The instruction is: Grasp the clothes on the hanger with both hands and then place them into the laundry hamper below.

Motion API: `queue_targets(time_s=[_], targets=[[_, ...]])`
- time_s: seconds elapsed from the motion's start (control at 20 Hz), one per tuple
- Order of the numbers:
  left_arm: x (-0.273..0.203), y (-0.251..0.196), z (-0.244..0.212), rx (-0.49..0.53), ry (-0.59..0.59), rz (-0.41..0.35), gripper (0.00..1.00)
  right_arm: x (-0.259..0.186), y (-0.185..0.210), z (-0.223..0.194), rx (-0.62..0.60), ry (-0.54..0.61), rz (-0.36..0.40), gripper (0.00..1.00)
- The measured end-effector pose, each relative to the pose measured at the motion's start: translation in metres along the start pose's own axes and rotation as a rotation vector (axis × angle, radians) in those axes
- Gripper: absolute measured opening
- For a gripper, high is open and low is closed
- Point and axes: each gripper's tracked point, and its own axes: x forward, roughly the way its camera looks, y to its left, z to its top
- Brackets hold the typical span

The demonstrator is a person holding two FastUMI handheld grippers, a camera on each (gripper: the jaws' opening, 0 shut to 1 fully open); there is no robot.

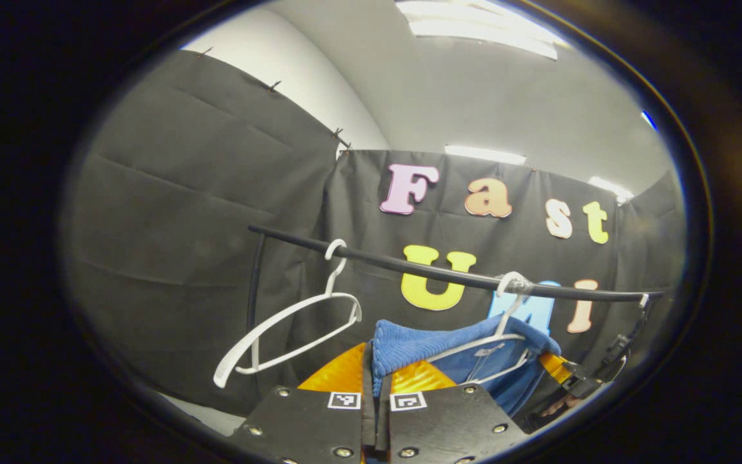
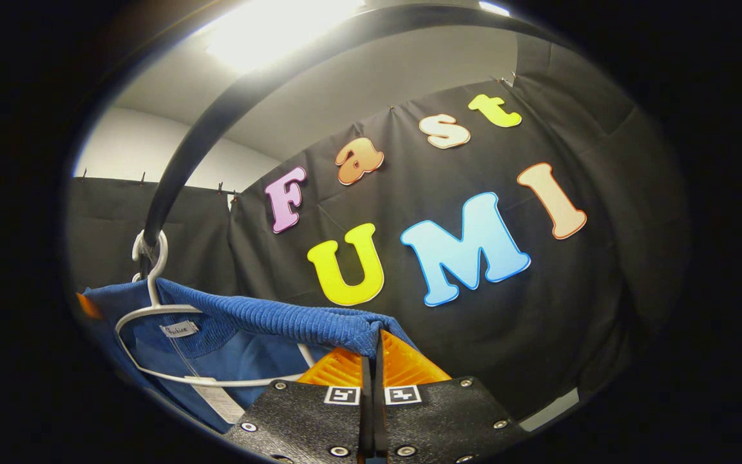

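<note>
A blue ribbed garment (image 1: pixel 429 348) hangs on a white hanger (image 1: pixel 500 335) from a black rail (image 1: pixel 448 274). My left gripper (image 1: pixel 376 380) is shut on the garment's left shoulder edge, lifting a fold of the cloth between its fingers. In the right gripper view the same blue garment (image 2: pixel 268 322) stretches from the white hanger (image 2: pixel 152 303) across to my right gripper (image 2: pixel 374 351), which is shut on the ribbed neckline edge. The right gripper (image 1: pixel 570 377) and the hand holding it also appear at the lower right of the left gripper view. The hamper is out of sight.
An empty white hanger (image 1: pixel 287 328) hangs tilted on the rail to the left of the garment. The rail's upright post (image 1: pixel 256 283) stands at the left end. In the right gripper view the black rail (image 2: pixel 229 109) arcs close overhead. Black cloth walls close the booth.
</note>
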Motion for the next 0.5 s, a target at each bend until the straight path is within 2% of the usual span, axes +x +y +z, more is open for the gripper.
queue_targets(time_s=[0.05, 0.1, 0.25, 0.5], targets=[[0.005, 0.002, -0.004, 0.008, 0.015, -0.011, 0.06, 0.002, -0.001, 0.002, -0.009, -0.009, -0.005, 0.0], [0.011, 0.004, -0.006, 0.018, 0.032, -0.024, 0.01, 0.003, -0.002, 0.003, -0.015, -0.012, -0.009, 0.0], [0.02, 0.007, -0.012, 0.059, 0.066, -0.071, 0.01, 0.003, -0.003, 0.01, -0.03, -0.029, -0.02, 0.0], [0.037, 0.015, -0.014, 0.269, 0.091, -0.109, 0.04, 0.009, -0.001, 0.012, -0.074, -0.038, -0.023, 0.0]])
